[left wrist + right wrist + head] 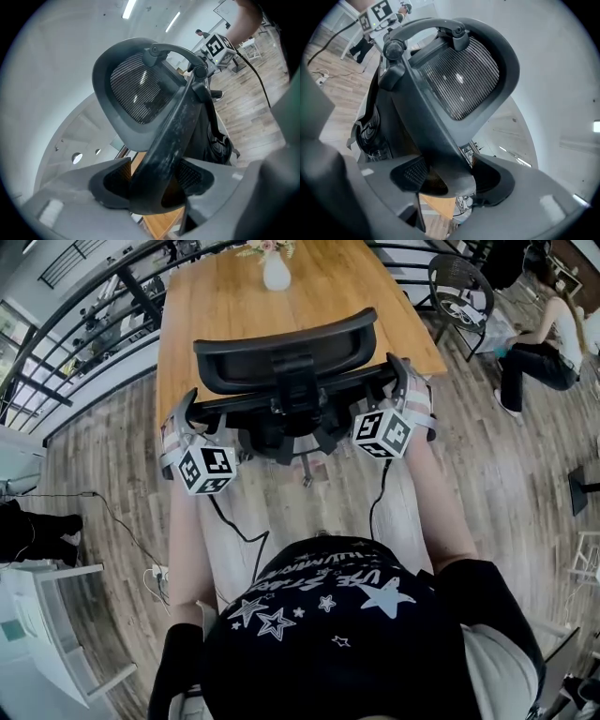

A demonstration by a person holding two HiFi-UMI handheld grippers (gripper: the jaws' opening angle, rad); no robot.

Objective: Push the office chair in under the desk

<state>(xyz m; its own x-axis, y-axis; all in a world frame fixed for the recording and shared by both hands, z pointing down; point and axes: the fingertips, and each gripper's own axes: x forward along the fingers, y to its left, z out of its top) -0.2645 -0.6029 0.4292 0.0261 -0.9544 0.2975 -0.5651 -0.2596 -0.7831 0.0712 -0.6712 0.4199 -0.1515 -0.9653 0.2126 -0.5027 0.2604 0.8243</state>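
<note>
Office loft, wooden desk (234,310), black railing (131,287)

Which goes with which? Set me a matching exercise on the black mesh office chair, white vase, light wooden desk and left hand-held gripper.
1 black mesh office chair
2 white vase
3 light wooden desk
4 left hand-held gripper

A at the desk's far end
B closed on the chair's back frame
C at the desk's near edge
D carries the vase

Pairs: 1-C, 2-A, 3-D, 4-B

Bright even light, sharp, fisheye-warped, dark corners
</note>
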